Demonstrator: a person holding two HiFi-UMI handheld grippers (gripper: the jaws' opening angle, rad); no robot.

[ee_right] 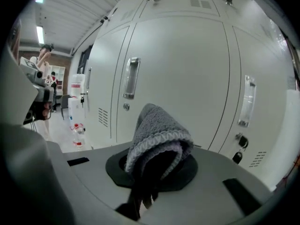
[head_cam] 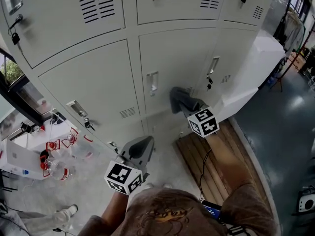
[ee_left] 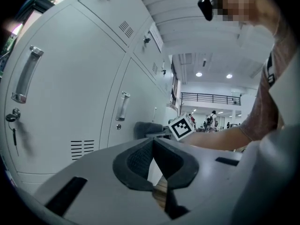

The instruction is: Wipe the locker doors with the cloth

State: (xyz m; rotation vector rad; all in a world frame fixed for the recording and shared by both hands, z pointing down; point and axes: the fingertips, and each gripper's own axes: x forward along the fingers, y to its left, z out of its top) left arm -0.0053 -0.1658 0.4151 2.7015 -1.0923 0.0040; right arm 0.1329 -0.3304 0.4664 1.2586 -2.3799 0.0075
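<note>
White metal locker doors (head_cam: 93,82) fill the head view, each with a recessed handle (head_cam: 152,82) and vent slots. A grey cloth (head_cam: 180,100) sits bunched in my right gripper (head_cam: 189,107), which is shut on it and held up close to the lower middle door (ee_right: 187,69). In the right gripper view the cloth (ee_right: 157,135) bulges up between the pads and hides them. My left gripper (head_cam: 142,149) hangs lower and to the left, away from the doors. Its pads meet at the tip (ee_left: 153,146) with nothing between them.
A wooden pallet (head_cam: 211,166) lies on the floor under my right arm. Water bottles (head_cam: 56,168) stand on the floor at the left. Keys (head_cam: 88,124) hang from a door lock, and a padlock (head_cam: 15,37) from another. A white cabinet side (head_cam: 256,68) juts out at the right.
</note>
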